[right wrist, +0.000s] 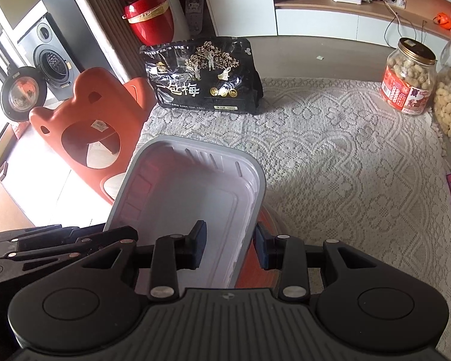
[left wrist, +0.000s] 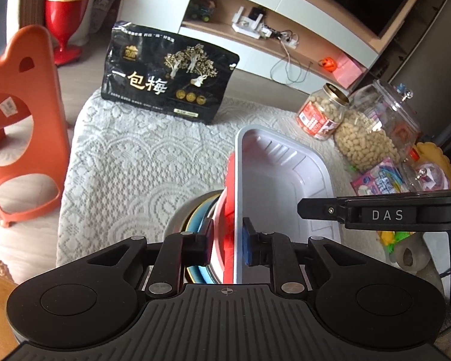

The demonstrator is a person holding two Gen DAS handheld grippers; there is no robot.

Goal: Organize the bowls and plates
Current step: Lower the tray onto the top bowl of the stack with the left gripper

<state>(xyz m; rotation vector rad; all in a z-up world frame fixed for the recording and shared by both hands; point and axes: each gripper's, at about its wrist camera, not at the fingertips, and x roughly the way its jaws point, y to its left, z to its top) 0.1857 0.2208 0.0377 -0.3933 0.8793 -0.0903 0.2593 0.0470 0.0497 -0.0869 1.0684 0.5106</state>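
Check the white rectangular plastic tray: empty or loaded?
Empty. The white rectangular plastic tray shows a bare ribbed interior in both wrist views, nothing inside it.

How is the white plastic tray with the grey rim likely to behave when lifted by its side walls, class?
The white plastic tray looks thin-walled and empty, so probably light. Its moulded ribs suggest some stiffness, yet the wall may flex under the left gripper and right gripper. Its smooth surface could slip.

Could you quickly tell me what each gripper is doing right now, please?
Left gripper: shut on the white tray and the red tray nested under it.
Right gripper: shut on the white tray's opposite wall.
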